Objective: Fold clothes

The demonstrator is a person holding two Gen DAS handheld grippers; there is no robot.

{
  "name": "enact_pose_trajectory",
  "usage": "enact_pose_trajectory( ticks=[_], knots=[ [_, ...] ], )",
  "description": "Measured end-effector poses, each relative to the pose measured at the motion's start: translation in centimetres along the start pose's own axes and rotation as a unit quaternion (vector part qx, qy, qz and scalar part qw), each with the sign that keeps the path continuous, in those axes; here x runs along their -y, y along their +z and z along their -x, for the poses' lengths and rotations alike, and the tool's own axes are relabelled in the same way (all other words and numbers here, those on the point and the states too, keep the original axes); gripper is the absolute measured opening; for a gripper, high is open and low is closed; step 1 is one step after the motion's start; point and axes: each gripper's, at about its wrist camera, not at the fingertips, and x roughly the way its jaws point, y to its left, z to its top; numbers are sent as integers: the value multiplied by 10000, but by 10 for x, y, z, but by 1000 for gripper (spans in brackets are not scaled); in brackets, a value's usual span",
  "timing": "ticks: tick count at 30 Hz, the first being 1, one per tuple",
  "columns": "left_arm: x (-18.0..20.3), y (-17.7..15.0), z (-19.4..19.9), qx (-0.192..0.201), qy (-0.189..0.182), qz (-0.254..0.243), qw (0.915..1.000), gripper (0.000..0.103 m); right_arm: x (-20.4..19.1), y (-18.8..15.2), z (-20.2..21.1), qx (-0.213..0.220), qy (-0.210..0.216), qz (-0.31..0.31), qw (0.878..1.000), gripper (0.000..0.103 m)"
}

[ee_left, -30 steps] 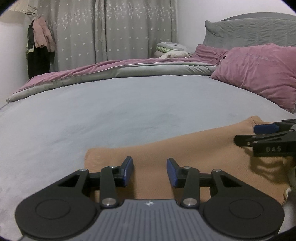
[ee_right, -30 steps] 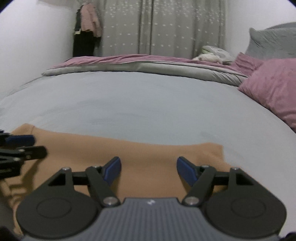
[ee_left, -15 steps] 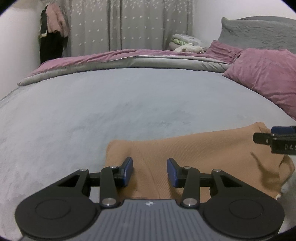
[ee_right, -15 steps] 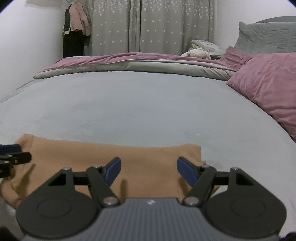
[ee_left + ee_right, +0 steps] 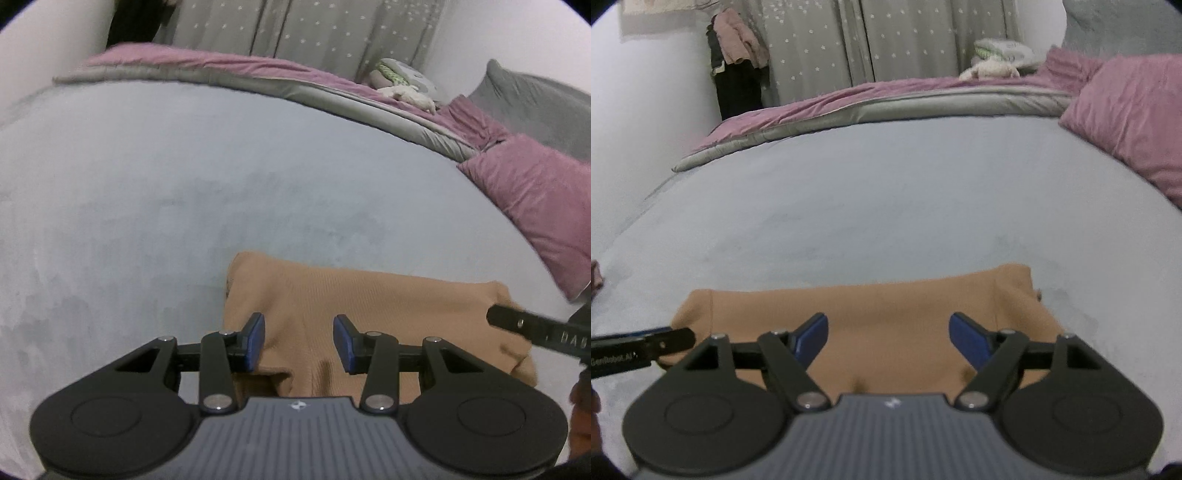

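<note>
A tan knitted garment (image 5: 362,314) lies folded into a flat band on the grey-blue bed (image 5: 184,192), near the edge closest to the cameras. Both tools hang above it, pointing down at a slant

The left tool (image 5: 299,341) is over the garment's left end. Its blue pads (image 5: 256,341) stand partly apart with only air between them — nothing is gripped, and the cloth shows below the gap. In this view one black finger of the other tool reaches in from the right, over the garment's far corner

The right tool (image 5: 890,341) is over the garment's right half. Its jaws are opening, wider apart than the left ones, and no cloth is between the pads (image 5: 971,343) — the garment lies free beneath them. A black arm of the left tool enters at the left border of this view, over the garment's left end

Farther back on the bed a pink-and-grey quilt (image 5: 849,103) lies bunched along the far side, with pink pillows (image 5: 1130,118) to the right and a grey curtain (image 5: 886,40) with small stars behind
</note>
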Motion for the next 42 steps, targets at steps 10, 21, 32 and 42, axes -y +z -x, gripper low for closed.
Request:
enact_pose_trajectory(
  ticks=[10,21,32,42],
  knots=[
    [-34,-4,-9,-387,-421,1113,9921,41,10,-13,1,-319,130,-314,9989,77],
    [-46,-2,-3,-251,-297,1352,9901,41,9,-17,2,-405,194,-438,9980,78],
    [-56,-10,-23,-743,-202,1630,9836,44,0,-15,-2,-449,210,-420,9979,78],
    [-62,-18,-39,-979,-426,2127,9713,50,-9,-15,-6,-478,268,-385,9978,78]
  ],
)
